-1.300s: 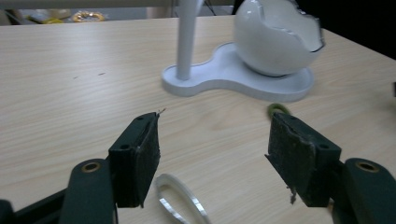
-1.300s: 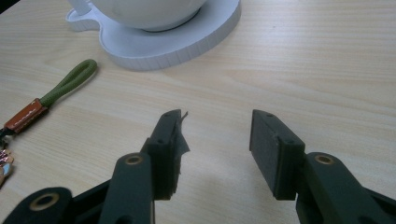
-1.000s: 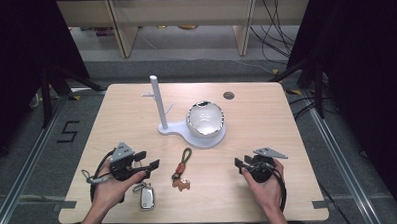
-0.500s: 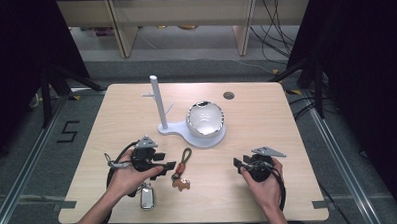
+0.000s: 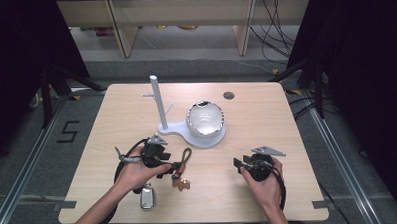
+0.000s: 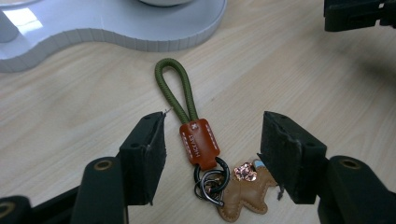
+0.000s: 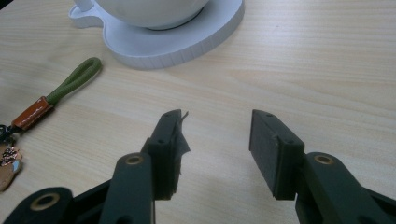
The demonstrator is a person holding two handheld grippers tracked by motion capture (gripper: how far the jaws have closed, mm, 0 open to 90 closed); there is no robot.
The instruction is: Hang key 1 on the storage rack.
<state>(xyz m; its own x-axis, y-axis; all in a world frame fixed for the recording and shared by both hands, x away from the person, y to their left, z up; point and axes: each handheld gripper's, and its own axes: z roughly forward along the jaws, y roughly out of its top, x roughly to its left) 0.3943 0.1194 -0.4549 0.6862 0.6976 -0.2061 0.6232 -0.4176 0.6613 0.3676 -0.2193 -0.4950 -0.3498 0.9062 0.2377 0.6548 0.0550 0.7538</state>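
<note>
Nearest to the person, the left gripper (image 6: pixel 212 154) is low over the table with its 2 jaws wide apart and nothing held between them; the keychain (image 6: pixel 198 144) lies flat on the wood in the gap, touching neither pad. Its brown leather tab is in the middle of the gap, the metal rings and a small leather bear charm (image 6: pixel 243 193) are at the near end, and the green cord loop (image 6: pixel 175 91) points away toward the white stand base (image 6: pixel 116 23). I judge the keychain light and floppy: the cord is soft, the rings are loose and will swing and slip, so the stiff leather tab seems the best place to close on. The right gripper (image 7: pixel 215 149) rests well apart at the right, also open and empty. Farther away in the high view, the silver bowl (image 5: pixel 205 119) sits on the base beside the upright post (image 5: pixel 158 101).
</note>
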